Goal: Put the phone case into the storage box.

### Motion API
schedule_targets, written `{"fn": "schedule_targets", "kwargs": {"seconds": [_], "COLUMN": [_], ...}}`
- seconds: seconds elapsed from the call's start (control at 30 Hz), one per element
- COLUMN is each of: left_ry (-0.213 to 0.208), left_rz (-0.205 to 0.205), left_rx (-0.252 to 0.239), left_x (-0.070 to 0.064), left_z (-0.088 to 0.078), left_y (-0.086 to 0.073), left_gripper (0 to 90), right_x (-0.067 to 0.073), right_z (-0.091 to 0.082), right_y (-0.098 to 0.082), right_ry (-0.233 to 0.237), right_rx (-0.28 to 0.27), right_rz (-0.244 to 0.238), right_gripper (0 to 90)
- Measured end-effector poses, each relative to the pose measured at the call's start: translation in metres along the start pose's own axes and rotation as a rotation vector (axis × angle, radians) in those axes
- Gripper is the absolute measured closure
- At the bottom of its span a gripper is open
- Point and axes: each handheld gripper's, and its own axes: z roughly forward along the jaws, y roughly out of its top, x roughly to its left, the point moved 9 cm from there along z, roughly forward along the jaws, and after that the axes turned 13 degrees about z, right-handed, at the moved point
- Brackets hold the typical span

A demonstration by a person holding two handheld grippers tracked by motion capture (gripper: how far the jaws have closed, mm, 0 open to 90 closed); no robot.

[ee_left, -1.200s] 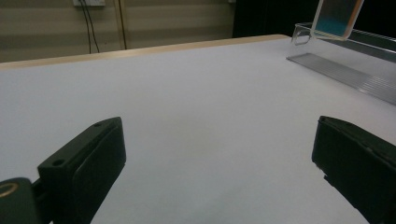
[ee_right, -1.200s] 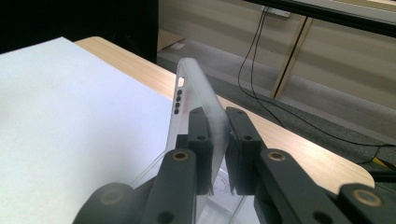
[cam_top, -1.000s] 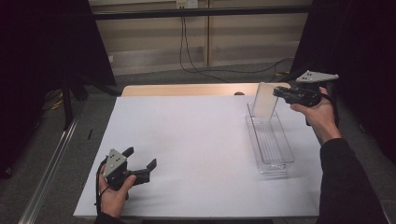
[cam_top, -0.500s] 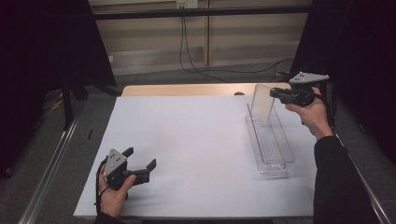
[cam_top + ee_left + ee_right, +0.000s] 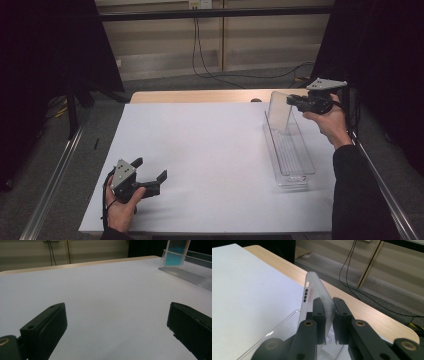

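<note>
A long clear plastic tray (image 5: pixel 290 155) lies on the right of the white sheet (image 5: pixel 210 150). At its far end a clear plastic panel (image 5: pixel 279 111) stands upright. My right gripper (image 5: pixel 295 101) is shut on this panel's right edge. In the right gripper view the panel (image 5: pixel 315 287) rises between the two jaws, with small holes near its top edge, and the gripper (image 5: pixel 328 303) pinches it. My left gripper (image 5: pixel 150 177) rests low at the sheet's near left, open and holding nothing. The left gripper view shows the tray (image 5: pixel 190 275) and the panel (image 5: pixel 176 252) far off.
The sheet covers most of a wooden table (image 5: pixel 200 96), whose far edge shows bare. Metal rails (image 5: pixel 60 170) run along both sides. Black cables (image 5: pixel 210 65) hang on the floor behind. Dark curtains stand at the left and right.
My right hand has shifted a little left and toward the far edge, still pinching the upright clear panel. The left gripper has stayed in place.
</note>
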Motion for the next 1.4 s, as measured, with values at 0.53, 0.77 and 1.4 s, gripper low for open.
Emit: {"fn": "schedule_targets", "kwargs": {"seconds": [0.53, 0.77, 1.4], "left_ry": [-0.001, -0.004, -0.01], "left_rz": [0.019, 0.025, 0.035], "left_rx": [0.007, 0.007, 0.014], "left_x": [0.0, -0.001, -0.003], "left_z": [0.002, 0.004, 0.006], "left_y": [0.0, 0.0, -0.001], "left_gripper": [2.8, 2.9, 3.0], "right_x": [-0.005, -0.006, -0.01], "right_z": [0.005, 0.009, 0.019], "right_y": [-0.006, -0.004, -0.002], "right_ry": [-0.045, -0.088, -0.121], "right_rx": [0.071, 0.101, 0.107], "right_rz": [-0.042, -0.098, -0.112], "right_gripper": [80.6, 80.3, 77.9]}}
